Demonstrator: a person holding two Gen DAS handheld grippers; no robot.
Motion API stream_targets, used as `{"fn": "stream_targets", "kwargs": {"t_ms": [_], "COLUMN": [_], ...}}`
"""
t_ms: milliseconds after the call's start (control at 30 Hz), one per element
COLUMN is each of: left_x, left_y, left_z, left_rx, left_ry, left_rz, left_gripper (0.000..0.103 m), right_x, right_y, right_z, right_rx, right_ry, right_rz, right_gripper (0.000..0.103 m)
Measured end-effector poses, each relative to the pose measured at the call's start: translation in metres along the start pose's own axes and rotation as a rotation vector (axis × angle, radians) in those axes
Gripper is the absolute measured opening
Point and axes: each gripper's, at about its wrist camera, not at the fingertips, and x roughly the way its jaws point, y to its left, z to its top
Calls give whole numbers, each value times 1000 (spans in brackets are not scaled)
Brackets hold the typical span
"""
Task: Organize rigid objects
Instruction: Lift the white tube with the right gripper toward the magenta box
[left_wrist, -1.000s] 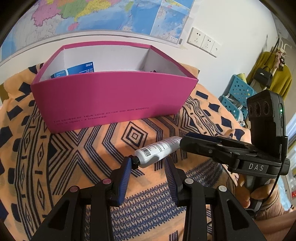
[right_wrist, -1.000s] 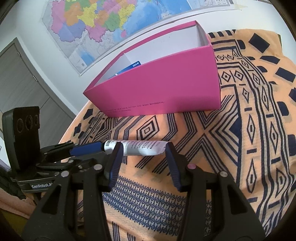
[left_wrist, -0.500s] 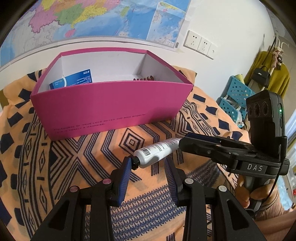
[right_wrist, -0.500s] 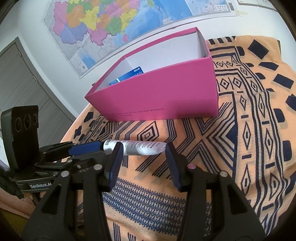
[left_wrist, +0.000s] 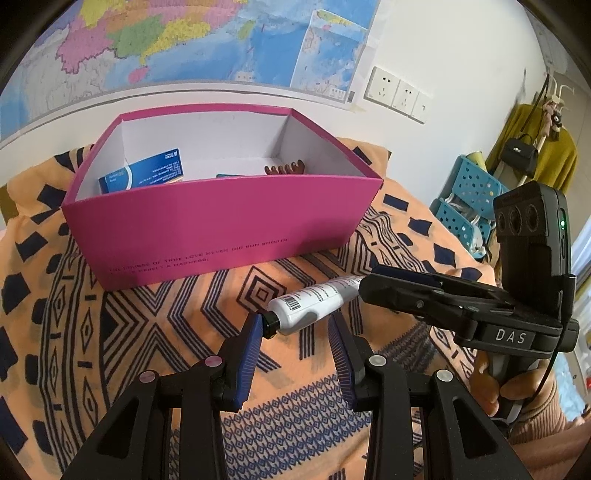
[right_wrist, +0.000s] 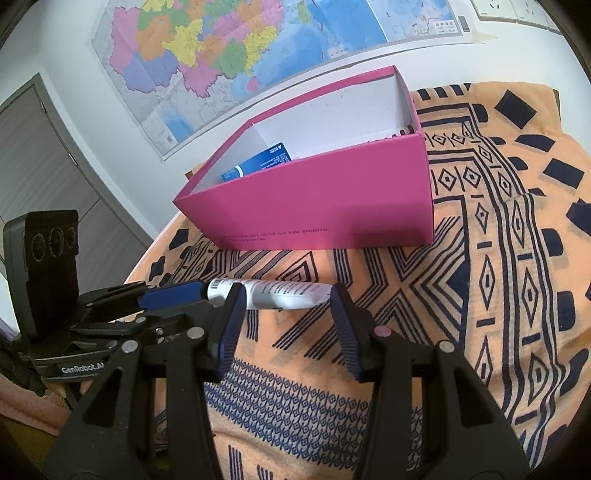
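Observation:
A white tube (left_wrist: 314, 302) with a black cap hangs just above the patterned orange cloth (left_wrist: 110, 332), caught between both grippers. My left gripper (left_wrist: 295, 325) is shut on its cap end: the cap presses the left pad and the body rests on the right fingertip. My right gripper (right_wrist: 284, 295) is shut on the crimped end of the tube (right_wrist: 280, 291). The left gripper (right_wrist: 177, 299) comes in from the left in the right wrist view. The right gripper (left_wrist: 388, 284) comes in from the right in the left wrist view. Behind stands an open pink box (left_wrist: 221, 229) (right_wrist: 332, 206).
Inside the box lie a blue packet (left_wrist: 147, 173) and a brown toothed item (left_wrist: 284, 169). A hand (left_wrist: 509, 387) holds the right gripper's handle. Blue crates (left_wrist: 469, 199) and a coat rack stand beyond the cloth's right edge. A grey door (right_wrist: 37, 155) is at the left.
Both grippers have risen a little with the tube still between them. The box and cloth sit lower in both views, and more of the box's inside shows.

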Motion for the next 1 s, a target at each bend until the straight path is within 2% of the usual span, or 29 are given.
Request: {"fn": "stream_targets", "kwargs": {"t_ms": [1000], "left_x": [-6], "left_y": [-4], "left_z": [10], "left_rx": [17], "left_ry": [-42], "left_rz": [4], "left_gripper": [36], "right_x": [-12], "right_y": [5], "right_z": [8], "right_rx": [-32], "right_ry": [-49], "right_rz": [-2], "right_gripper": [50]}}
